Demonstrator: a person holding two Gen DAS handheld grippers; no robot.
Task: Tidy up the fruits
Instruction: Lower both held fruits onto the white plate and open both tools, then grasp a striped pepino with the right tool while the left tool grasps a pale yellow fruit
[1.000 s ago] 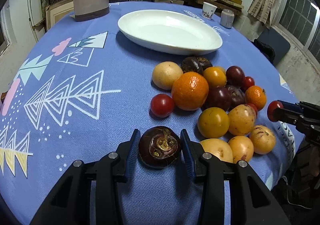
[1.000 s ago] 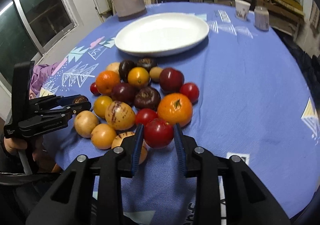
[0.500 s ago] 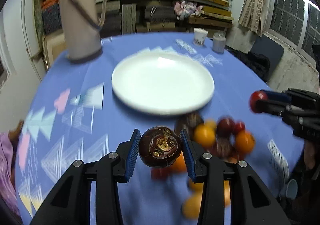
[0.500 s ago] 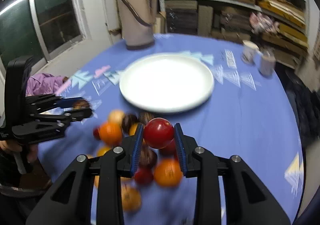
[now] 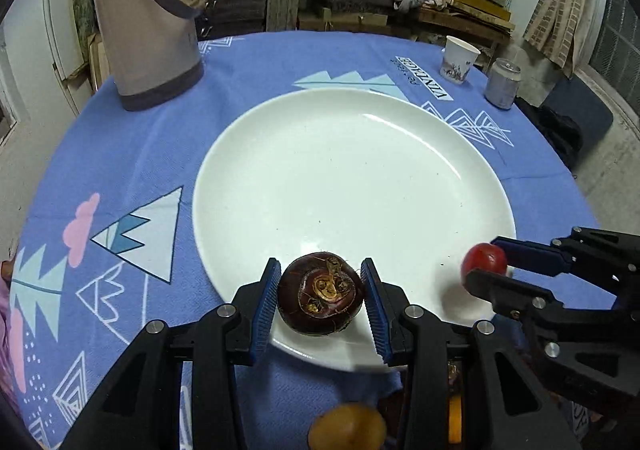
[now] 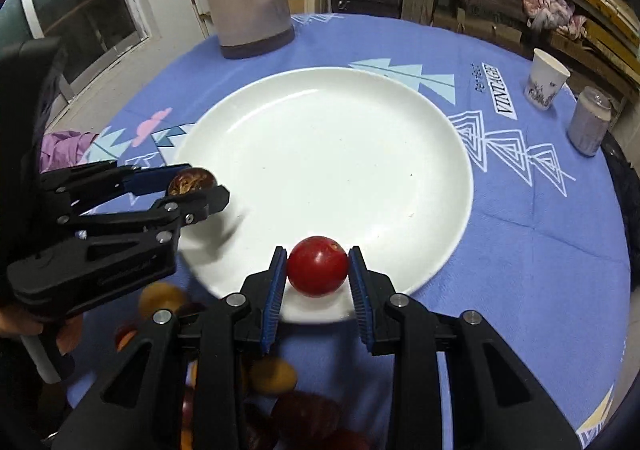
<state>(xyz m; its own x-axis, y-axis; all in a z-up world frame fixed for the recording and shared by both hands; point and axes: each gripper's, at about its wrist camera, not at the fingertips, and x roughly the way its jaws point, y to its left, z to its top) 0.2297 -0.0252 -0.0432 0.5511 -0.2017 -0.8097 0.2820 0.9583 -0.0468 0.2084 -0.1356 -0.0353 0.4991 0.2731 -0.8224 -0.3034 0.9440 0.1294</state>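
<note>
A dark brown round fruit (image 5: 321,299) and a small red round fruit (image 6: 317,266) are gripped by the left gripper (image 5: 321,300) and right gripper (image 6: 317,270) fingers over the large white plate (image 5: 360,170), seemingly for setting down there.

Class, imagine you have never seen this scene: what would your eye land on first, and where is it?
The big white plate in the middle of the blue patterned tablecloth dominates, with nothing lying on it. Over its near rim, the left gripper clamps a dark brown round fruit, and the right gripper clamps a shiny red fruit. A tall beige thermos jug stands behind the plate.
</note>
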